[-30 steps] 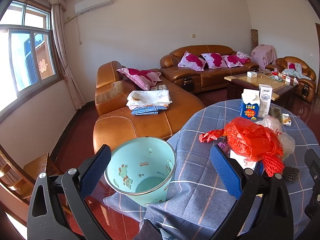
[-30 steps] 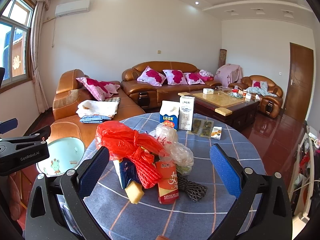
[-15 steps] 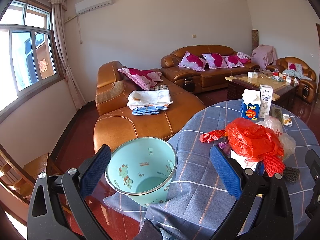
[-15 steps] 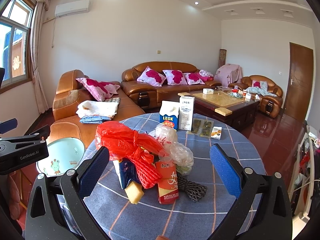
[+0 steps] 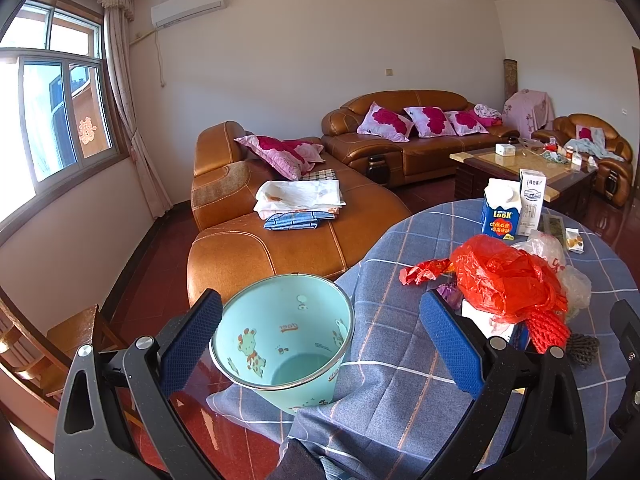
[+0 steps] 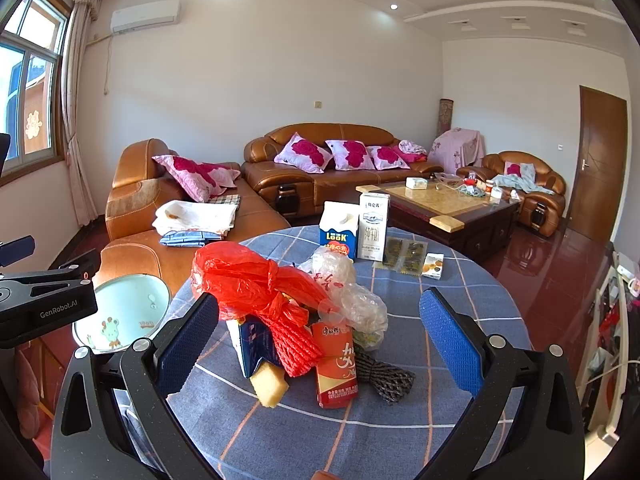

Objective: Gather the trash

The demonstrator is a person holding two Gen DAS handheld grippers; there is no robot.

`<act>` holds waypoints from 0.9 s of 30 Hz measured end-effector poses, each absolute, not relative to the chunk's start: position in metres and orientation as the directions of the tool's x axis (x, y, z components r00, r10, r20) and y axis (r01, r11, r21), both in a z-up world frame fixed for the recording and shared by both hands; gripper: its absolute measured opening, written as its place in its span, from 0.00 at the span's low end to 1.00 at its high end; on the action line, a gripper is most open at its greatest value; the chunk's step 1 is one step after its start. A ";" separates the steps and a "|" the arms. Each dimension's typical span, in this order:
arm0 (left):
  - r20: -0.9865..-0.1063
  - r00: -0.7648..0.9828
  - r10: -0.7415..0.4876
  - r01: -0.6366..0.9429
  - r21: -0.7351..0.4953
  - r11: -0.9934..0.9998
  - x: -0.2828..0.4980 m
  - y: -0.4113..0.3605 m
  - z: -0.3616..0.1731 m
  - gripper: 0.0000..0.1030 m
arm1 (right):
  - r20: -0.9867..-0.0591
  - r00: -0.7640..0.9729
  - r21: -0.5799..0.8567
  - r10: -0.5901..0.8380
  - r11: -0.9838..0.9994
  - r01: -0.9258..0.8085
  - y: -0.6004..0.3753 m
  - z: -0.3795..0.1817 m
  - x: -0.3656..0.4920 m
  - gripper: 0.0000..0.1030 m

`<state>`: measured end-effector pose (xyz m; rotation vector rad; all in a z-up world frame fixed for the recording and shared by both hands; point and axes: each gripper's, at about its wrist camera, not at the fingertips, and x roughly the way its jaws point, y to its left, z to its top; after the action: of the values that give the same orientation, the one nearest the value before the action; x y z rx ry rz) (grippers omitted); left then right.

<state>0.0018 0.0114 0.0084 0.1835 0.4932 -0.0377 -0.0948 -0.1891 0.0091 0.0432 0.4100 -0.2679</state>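
Left gripper (image 5: pixel 320 344): fingers spread wide, nothing between the pads. The mint-green bin (image 5: pixel 282 340) sits in the gap nearer the left pad, beside the edge of the round table (image 5: pixel 400 360), its mouth open and tilted toward the camera; whether the pad touches its rim cannot be told from this angle. The checked tablecloth drapes down against the bin's right side.

Right gripper (image 6: pixel 320 340): fingers likewise released, empty, framing the trash heap on the table. Heap: red plastic bag (image 6: pixel 248 280) on top, red mesh netting (image 6: pixel 294 344) below it, a red packet (image 6: pixel 336 364) leaning at the front, yellow sponge (image 6: pixel 270 386) at front left, a dark blue box partly hidden under the bag, clear crumpled plastic (image 6: pixel 360 304) to the right, dark netting (image 6: pixel 384 376) touching the packet.

Behind the heap, well apart: two upright cartons (image 6: pixel 354 230), flat sachets, a small box. Left gripper body blocks part of the bin in the right wrist view.
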 end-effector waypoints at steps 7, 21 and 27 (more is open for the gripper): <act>-0.474 0.880 0.008 0.080 0.166 0.983 0.002 0.011 0.008 0.94 | -0.404 0.879 -0.013 -0.252 0.963 0.270 -0.190 0.005 -0.092 0.96; -0.519 0.855 0.002 0.112 0.189 0.976 0.026 -0.011 -0.016 0.94 | -0.428 0.840 -0.036 -0.333 0.935 0.352 -0.217 -0.022 -0.074 0.96; -0.524 0.851 -0.035 0.154 0.186 0.971 0.043 -0.039 -0.022 0.94 | -0.436 0.816 -0.065 -0.380 0.917 0.392 -0.239 -0.039 -0.060 0.96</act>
<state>0.0429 -0.0390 -0.0220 0.2253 0.5451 -0.1000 -0.0604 -0.2389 -0.0394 0.0281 0.4595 -0.4119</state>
